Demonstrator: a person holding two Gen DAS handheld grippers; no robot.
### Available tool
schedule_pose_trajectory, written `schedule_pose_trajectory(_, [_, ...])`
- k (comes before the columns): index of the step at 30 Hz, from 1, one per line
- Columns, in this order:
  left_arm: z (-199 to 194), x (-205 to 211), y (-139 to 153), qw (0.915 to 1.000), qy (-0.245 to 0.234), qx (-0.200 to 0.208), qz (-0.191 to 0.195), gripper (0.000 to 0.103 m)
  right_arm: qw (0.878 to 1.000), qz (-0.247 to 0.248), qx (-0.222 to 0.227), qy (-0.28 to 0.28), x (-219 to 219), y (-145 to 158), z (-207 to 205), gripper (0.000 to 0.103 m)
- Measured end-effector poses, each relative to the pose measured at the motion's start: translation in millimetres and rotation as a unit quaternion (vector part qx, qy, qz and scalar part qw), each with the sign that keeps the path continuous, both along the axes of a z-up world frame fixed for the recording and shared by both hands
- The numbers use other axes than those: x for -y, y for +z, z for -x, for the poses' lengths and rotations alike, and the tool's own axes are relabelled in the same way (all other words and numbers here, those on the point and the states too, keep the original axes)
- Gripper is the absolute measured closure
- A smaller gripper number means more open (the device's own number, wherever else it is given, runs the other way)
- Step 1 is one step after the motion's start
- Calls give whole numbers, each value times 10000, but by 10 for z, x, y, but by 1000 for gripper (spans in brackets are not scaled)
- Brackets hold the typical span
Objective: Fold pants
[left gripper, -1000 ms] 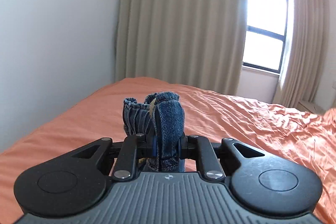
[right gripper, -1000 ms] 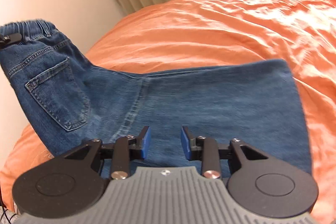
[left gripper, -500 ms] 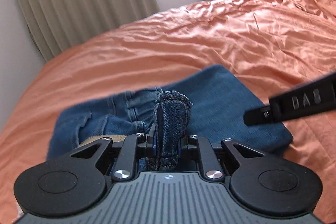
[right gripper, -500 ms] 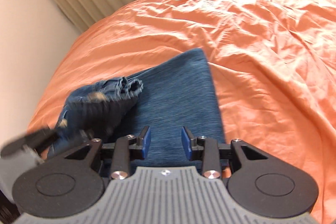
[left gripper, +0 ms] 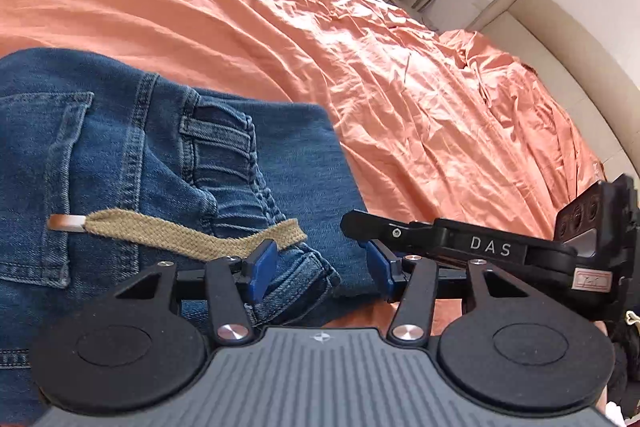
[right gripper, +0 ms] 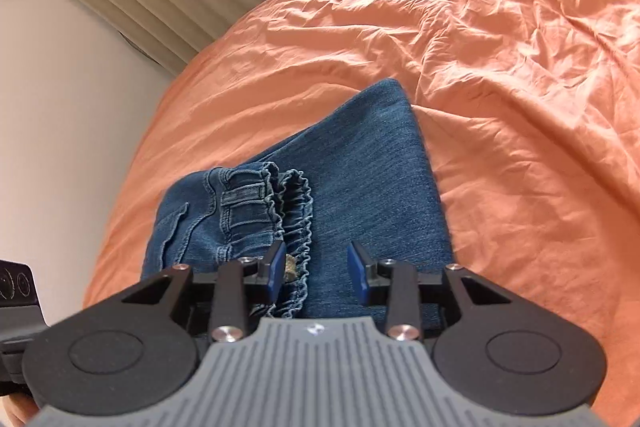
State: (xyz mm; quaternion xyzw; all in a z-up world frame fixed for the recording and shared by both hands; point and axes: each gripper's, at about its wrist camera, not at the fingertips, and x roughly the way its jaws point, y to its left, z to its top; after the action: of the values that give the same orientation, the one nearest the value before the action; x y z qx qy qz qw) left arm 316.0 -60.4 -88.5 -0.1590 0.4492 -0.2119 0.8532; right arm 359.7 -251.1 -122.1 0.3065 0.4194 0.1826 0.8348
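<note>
Left wrist view shows the left tool now spread wide and empty, where half a second ago it pinched the elastic waistband. The folded blue denim pants lie flat on the wrinkled orange bedsheet, waistband laid over the leg fabric, with a tan woven drawstring trailing toward nine o'clock. At three o'clock the right tool's black finger sits close beside. In the right wrist view, the right tool hangs open above the pants, as before.
</note>
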Motion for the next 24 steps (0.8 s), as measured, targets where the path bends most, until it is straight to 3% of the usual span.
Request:
schedule_pose_trajectory(4, [-50, -210, 220, 9978, 206, 415, -484, 43, 9989, -438, 115, 73, -100, 7, -111, 66])
schedule_pose_trajectory(9, [-268, -519, 338, 9865, 638, 697, -1341, 44, 9959, -907, 31, -33, -226, -150, -417, 65])
schedule_pose_trajectory(19, [-546, -1306, 182, 9823, 1180, 544, -1346, 44, 9888, -1418, -467, -59, -556, -593, -875, 65])
schedule_pose_trajectory(20, [-554, -1368, 153, 9827, 1225, 500, -1298, 44, 9897, -1355, -461, -61, -588, -596, -892, 68])
schedule_pose_trajectory(22, [-556, -1468, 104, 9830, 1286, 421, -1242, 44, 9921, -1217, -320, -13, -624, -555, -882, 85])
schedule_pose_trajectory(24, [-544, -1548, 84, 9822, 1355, 408, -1234, 46, 9943, -1065, -58, 62, -643, -412, -849, 90])
